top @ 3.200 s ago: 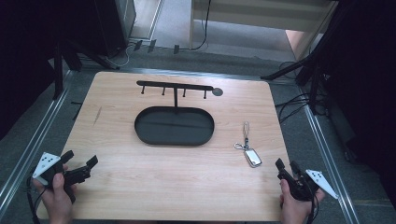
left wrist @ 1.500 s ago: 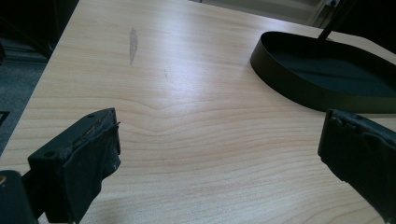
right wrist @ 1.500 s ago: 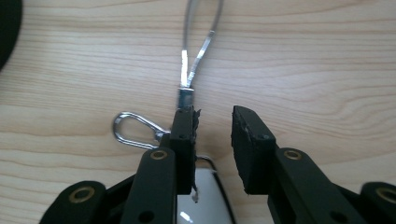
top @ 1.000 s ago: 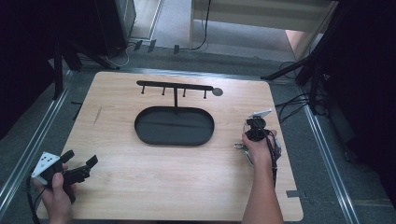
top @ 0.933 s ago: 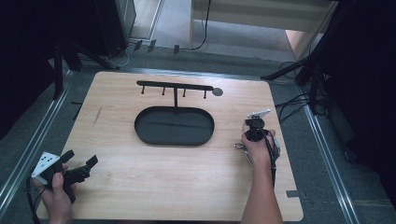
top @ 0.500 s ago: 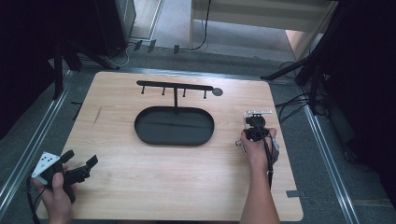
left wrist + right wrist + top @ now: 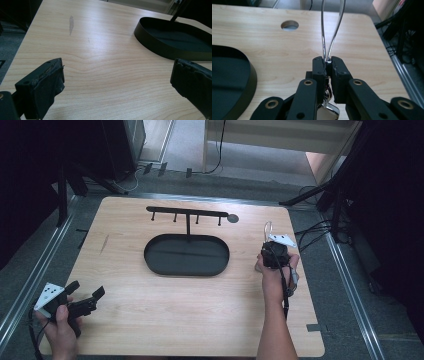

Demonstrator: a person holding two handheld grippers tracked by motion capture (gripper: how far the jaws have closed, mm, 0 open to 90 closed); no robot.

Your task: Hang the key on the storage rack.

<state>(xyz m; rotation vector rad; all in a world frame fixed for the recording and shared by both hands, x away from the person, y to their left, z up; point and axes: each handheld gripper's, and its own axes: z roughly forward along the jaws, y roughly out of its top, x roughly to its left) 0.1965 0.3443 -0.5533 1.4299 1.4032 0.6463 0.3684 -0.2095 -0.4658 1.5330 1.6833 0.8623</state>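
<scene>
A bunch of keys on a thin silver wire loop (image 7: 332, 30) is pinched at the loop's base by my right gripper (image 7: 327, 62), which is shut on it. A shiny metal piece (image 7: 328, 111) of the bunch hangs under the jaws. In the high view the right gripper (image 7: 271, 247) is right of the black oval tray (image 7: 152, 262), and the loop (image 7: 268, 227) sticks out beyond it. My left gripper (image 7: 86, 289) stands open near the front left corner, with nothing but bare wood between its jaws in the left gripper view (image 7: 120, 75).
A black rack with several hooks (image 7: 187, 213) rises from the tray's far side. A round hole (image 7: 233, 218) is cut in the tabletop behind the tray. Cables and dark stands lie on the floor past the right edge.
The right hand came up from the front right corner to the keys, shut on the wire loop and carried it a little farther away. The left gripper has stayed put.
</scene>
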